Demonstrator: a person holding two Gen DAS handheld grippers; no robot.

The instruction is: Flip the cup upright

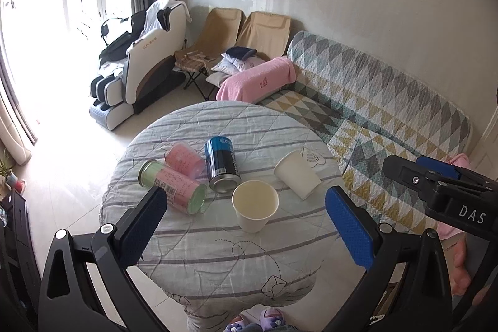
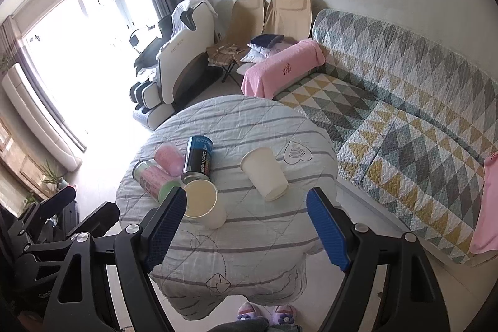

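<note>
Two white paper cups are on the round table. One cup [image 1: 254, 204] [image 2: 204, 206] stands upright with its mouth up, near the table's middle. The other cup [image 1: 297, 175] [image 2: 264, 175] is upside down and tilted, its wide rim on the cloth, to the right of the first. My left gripper [image 1: 246, 223] is open and empty, held above the near side of the table. My right gripper [image 2: 246, 227] is open and empty, also above the near side; its body shows at the right of the left wrist view [image 1: 435, 192].
A blue can [image 1: 221, 164] [image 2: 196, 159] and two pink canisters [image 1: 172, 187] [image 1: 185, 159] lie on the table's left part. The striped tablecloth [image 1: 218, 254] covers the table. A quilted sofa [image 1: 373, 101] runs along the right. A massage chair [image 1: 146, 64] stands behind.
</note>
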